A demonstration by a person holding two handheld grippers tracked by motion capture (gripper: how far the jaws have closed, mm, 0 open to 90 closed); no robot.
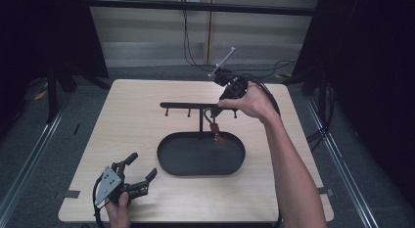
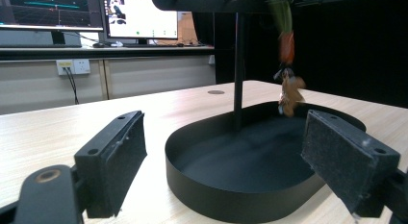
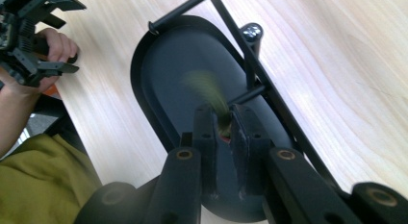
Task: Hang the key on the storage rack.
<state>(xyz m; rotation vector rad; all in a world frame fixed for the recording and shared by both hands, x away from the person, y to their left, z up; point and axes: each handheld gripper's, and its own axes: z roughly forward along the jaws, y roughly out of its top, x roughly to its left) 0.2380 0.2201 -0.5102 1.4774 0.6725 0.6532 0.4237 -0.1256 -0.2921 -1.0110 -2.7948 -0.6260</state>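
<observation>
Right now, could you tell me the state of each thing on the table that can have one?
Left gripper: open, jaws wide, nothing between them.
Right gripper: shut on keychain, above the tray.
Keychain: hanging from the right gripper, blurred.
Tray: flat on the table, nothing lying in it.
Hook rack: upright, hooks bare.

Tray [image 1: 169, 162] sits mid tabletop [image 1: 132, 120] w/ hook stand [image 1: 188, 106] rising from its far side, charm [image 1: 217, 138] hanging over tray's right part; left gripper [image 1: 139, 176] near front-left corner.
</observation>
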